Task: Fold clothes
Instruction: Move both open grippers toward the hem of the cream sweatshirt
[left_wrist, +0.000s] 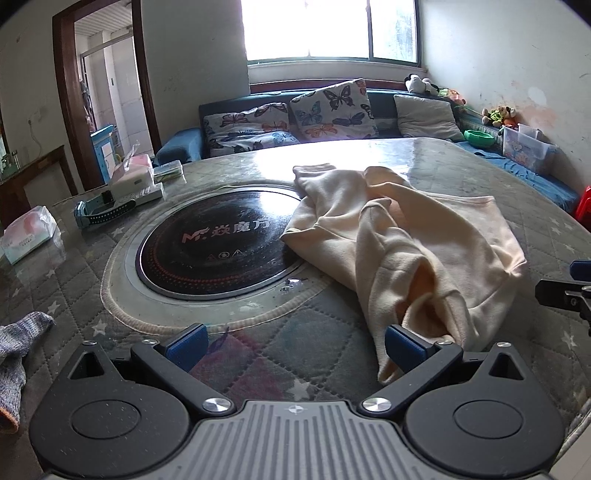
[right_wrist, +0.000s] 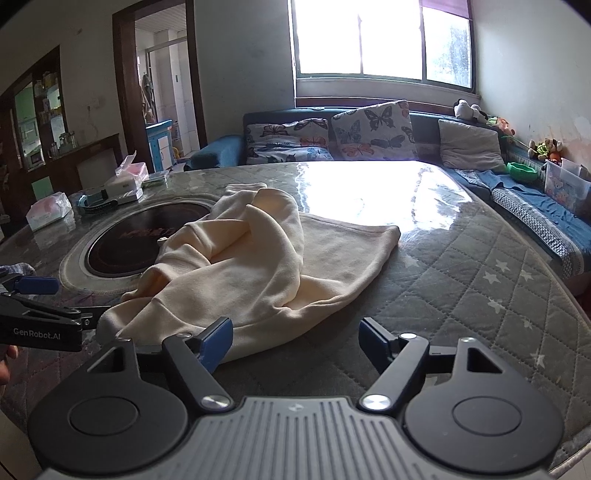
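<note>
A cream sweatshirt (left_wrist: 413, 236) lies crumpled on the quilted table cover (left_wrist: 295, 332), one sleeve reaching over the black cooktop. My left gripper (left_wrist: 295, 347) is open low over the table; the garment's near corner lies against its right finger (left_wrist: 404, 349), unpinched. From the right wrist view the same sweatshirt (right_wrist: 258, 266) spreads ahead. My right gripper (right_wrist: 295, 343) is open, with the hem resting by its left finger (right_wrist: 216, 343) and a little cloth inside the gap. The left gripper (right_wrist: 37, 286) shows at that view's left edge.
A round black induction cooktop (left_wrist: 214, 236) is set into the table. Tissue packs (left_wrist: 29, 232), a white box (left_wrist: 136, 181) and a blue watch (left_wrist: 99, 214) sit at the far left. A grey knit sock (left_wrist: 18, 350) lies near left. A sofa with cushions (left_wrist: 332, 110) stands behind.
</note>
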